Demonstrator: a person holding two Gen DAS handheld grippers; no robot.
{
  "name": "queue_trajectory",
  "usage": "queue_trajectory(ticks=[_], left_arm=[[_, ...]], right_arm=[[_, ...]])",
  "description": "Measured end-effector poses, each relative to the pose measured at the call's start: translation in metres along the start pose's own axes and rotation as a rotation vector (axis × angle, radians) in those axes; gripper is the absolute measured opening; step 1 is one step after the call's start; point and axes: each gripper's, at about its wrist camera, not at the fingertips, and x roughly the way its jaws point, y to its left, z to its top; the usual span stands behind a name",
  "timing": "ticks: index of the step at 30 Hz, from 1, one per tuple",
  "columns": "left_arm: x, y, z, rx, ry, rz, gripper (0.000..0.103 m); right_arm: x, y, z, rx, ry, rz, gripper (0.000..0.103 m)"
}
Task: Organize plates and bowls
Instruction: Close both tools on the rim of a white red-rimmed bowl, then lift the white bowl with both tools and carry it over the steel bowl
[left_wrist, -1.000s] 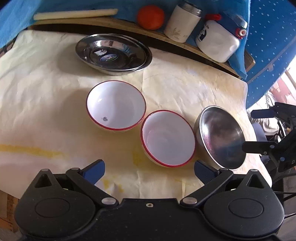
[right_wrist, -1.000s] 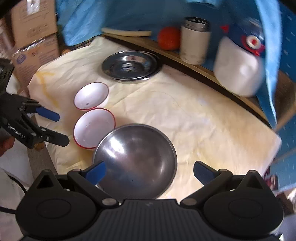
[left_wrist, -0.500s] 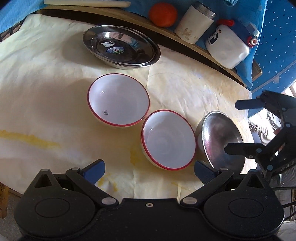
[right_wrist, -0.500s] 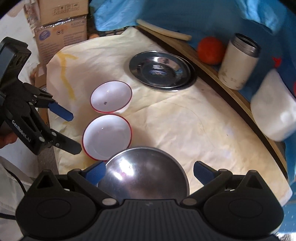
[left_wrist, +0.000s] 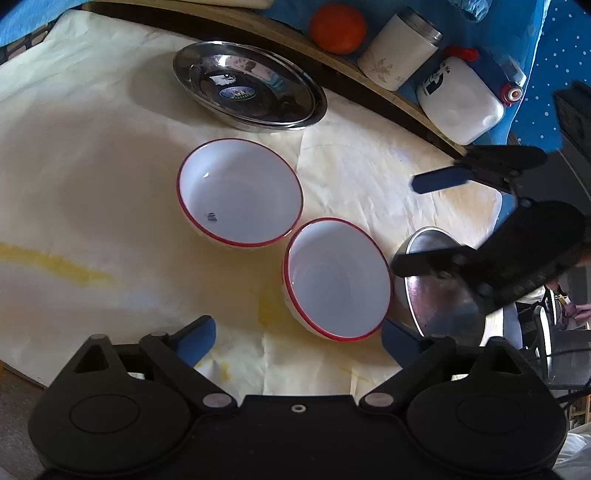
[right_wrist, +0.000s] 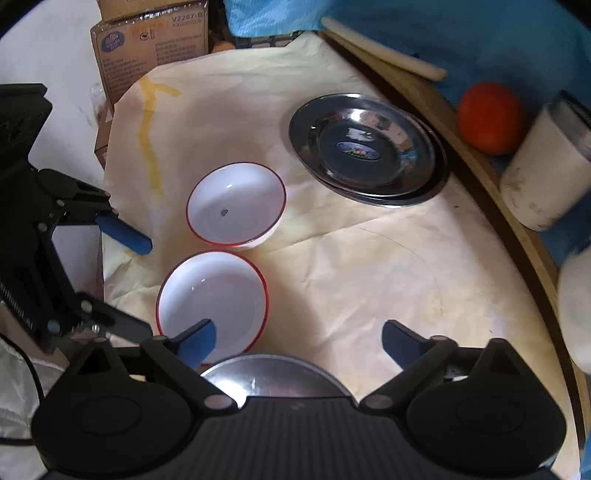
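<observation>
Two glossy white red-rimmed bowls (left_wrist: 240, 192) (left_wrist: 338, 282) sit in front of the stacked steel plates (left_wrist: 249, 90); a round steel bowl (left_wrist: 439, 295) lies right of them. Left gripper (left_wrist: 299, 338) and right gripper (right_wrist: 299, 341) have both just been narrowing but gape wide, holding nothing.

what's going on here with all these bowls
A person is sorting dishes on a paper-covered table with a claw in each hand. The left claw hangs open by the near white bowl, gripping nothing. The right claw is open over the steel bowl, also empty. Both claws' jaws have just closed a little. The far white bowl sits beside the near one, and steel plates are already stacked at the back.
</observation>
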Motion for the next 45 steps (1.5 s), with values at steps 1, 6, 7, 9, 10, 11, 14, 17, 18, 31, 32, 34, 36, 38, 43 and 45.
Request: queue_trajectory(ticks=[1, 6, 7, 9, 10, 11, 14, 17, 18, 31, 32, 34, 36, 38, 43, 45], left_arm=[[0.001, 0.001, 0.000, -0.005, 0.001, -0.001, 0.091], [0.004, 0.008, 0.003, -0.065, 0.010, -0.020, 0.072], [0.005, 0.009, 0.004, -0.077, 0.013, -0.022, 0.070], [0.007, 0.012, 0.006, -0.096, 0.020, -0.028, 0.054], [0.008, 0.013, 0.006, -0.106, 0.025, -0.032, 0.050], [0.010, 0.015, 0.007, -0.116, 0.031, -0.038, 0.045], [0.012, 0.017, 0.008, -0.136, 0.036, -0.059, 0.037], [0.014, 0.016, 0.009, -0.143, 0.045, -0.082, 0.026], [0.015, 0.015, 0.010, -0.146, 0.047, -0.086, 0.023], [0.011, 0.022, 0.011, -0.223, 0.077, -0.074, 0.014], [0.009, 0.023, 0.010, -0.226, 0.080, -0.078, 0.014], [0.004, 0.026, 0.008, -0.238, 0.083, -0.087, 0.014], [-0.002, 0.027, 0.008, -0.243, 0.077, -0.089, 0.014], [-0.010, 0.027, 0.009, -0.242, 0.067, -0.087, 0.013], [-0.025, 0.024, 0.017, -0.214, 0.056, -0.096, 0.013], [-0.027, 0.020, 0.023, -0.193, 0.058, -0.105, 0.013]], right_arm=[[0.004, -0.001, 0.003, 0.000, 0.010, 0.007, 0.086], [0.022, 0.000, 0.015, -0.015, 0.054, 0.054, 0.071], [0.024, 0.001, 0.016, -0.021, 0.061, 0.062, 0.064], [0.029, 0.003, 0.017, -0.029, 0.074, 0.070, 0.052], [0.031, 0.004, 0.017, -0.030, 0.080, 0.075, 0.047], [0.033, 0.005, 0.016, -0.029, 0.086, 0.083, 0.041], [0.038, 0.007, 0.013, -0.019, 0.101, 0.092, 0.028], [0.040, 0.008, 0.010, -0.005, 0.111, 0.104, 0.017], [0.040, 0.009, 0.009, 0.002, 0.111, 0.109, 0.015], [0.034, 0.007, 0.006, 0.154, 0.075, 0.114, 0.006], [0.033, 0.008, 0.005, 0.160, 0.073, 0.118, 0.006], [0.030, 0.009, 0.004, 0.170, 0.060, 0.129, 0.006], [0.026, 0.011, 0.003, 0.176, 0.045, 0.137, 0.006], [0.020, 0.013, 0.003, 0.184, 0.028, 0.143, 0.006], [0.003, 0.014, 0.003, 0.208, -0.016, 0.142, 0.006], [-0.006, 0.011, 0.000, 0.227, -0.033, 0.136, 0.006]])
